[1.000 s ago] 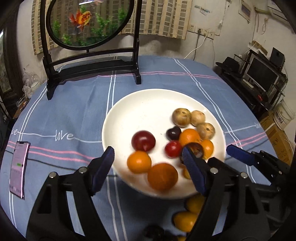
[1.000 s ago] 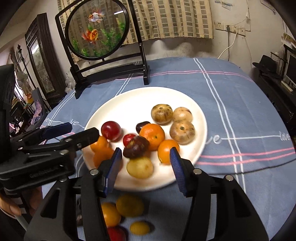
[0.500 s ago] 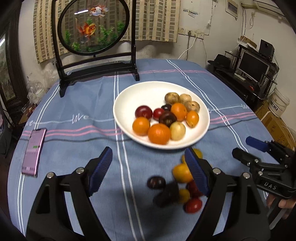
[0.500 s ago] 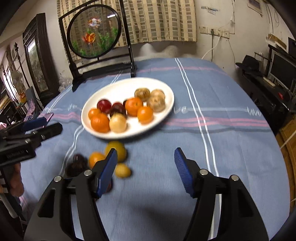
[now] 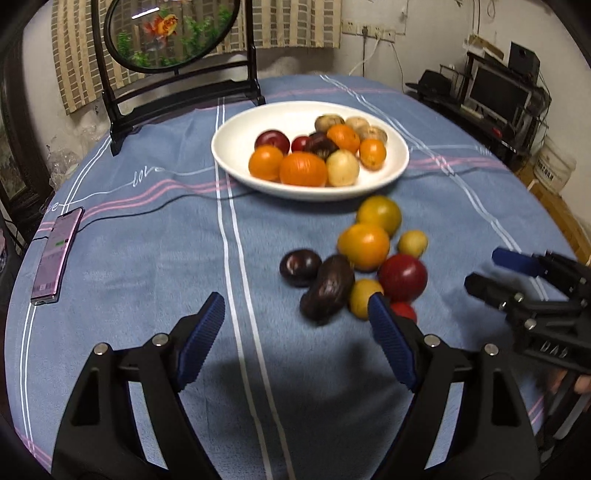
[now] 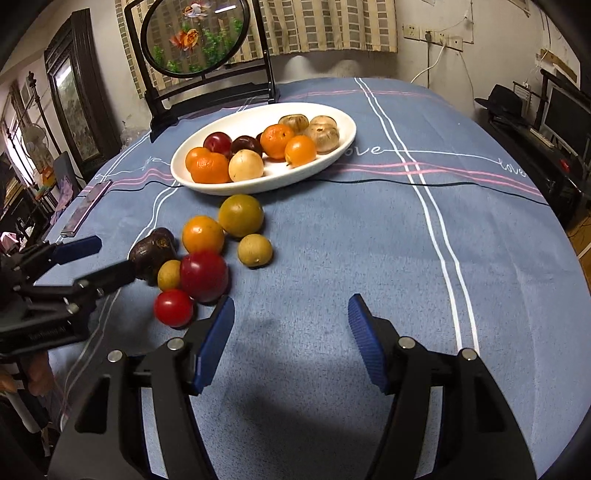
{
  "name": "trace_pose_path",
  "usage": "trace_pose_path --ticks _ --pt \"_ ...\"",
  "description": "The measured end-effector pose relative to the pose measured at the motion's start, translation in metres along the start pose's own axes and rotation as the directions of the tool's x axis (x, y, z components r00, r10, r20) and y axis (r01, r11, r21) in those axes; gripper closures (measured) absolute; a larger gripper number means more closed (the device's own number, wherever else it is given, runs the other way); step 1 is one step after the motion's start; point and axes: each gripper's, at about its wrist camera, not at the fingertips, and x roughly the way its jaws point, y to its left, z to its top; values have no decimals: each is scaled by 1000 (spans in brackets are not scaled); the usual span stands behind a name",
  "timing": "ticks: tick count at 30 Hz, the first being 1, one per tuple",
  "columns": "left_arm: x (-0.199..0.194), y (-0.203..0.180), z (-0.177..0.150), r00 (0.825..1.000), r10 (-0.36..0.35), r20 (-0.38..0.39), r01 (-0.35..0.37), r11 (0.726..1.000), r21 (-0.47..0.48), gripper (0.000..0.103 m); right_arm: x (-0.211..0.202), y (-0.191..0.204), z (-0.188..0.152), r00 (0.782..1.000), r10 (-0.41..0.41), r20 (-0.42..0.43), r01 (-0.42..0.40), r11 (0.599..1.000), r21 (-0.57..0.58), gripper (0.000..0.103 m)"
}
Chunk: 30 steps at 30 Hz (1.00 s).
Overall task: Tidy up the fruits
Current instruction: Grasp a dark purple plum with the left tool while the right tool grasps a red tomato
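A white plate (image 5: pixel 310 192) (image 6: pixel 258 188) holds several oranges, red and dark plums and tan fruits. On the blue cloth in front of it lies a loose cluster: a yellow-green citrus (image 5: pixel 378 214) (image 6: pixel 241 215), an orange (image 5: pixel 364 245), a red plum (image 5: pixel 402 277) (image 6: pixel 204 275), a dark oblong fruit (image 5: pixel 327 286), a dark plum (image 5: pixel 300 266) and a cherry tomato (image 6: pixel 173 307). My left gripper (image 5: pixel 293 314) (image 6: pixel 99 260) is open and empty just short of the cluster. My right gripper (image 6: pixel 291 306) (image 5: pixel 491 273) is open over bare cloth to the cluster's right.
A phone (image 5: pixel 57 254) lies near the table's left edge with a black cable (image 5: pixel 147 210) running past the plate. A round goldfish screen on a black stand (image 5: pixel 173 33) stands at the back. Shelves and a monitor (image 5: pixel 495 92) fill the right.
Both grippers have drawn back from over the plate toward the near side of the table. The loose fruits now lie ahead of the fingers. The right jaws stand wider than a second ago.
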Motion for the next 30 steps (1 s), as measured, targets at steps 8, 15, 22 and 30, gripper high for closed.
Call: trace_pose_path --ticks 8,15,22,30 --pt "25 -2 -5 996 -22 -84 26 999 39 62 6 8 0 1000 29 -13 -29 999 -20 38" --pt "40 -7 2 993 -39 -109 44 998 38 59 11 10 0 999 42 -27 -43 999 -32 38" --pt "43 -10 8 993 -53 -101 58 997 47 75 15 14 -2 998 41 -52 -44 998 -47 38" --pt "19 3 1 998 -47 -49 48 999 17 77 20 42 -5 993 80 -92 -92 986 -137 38"
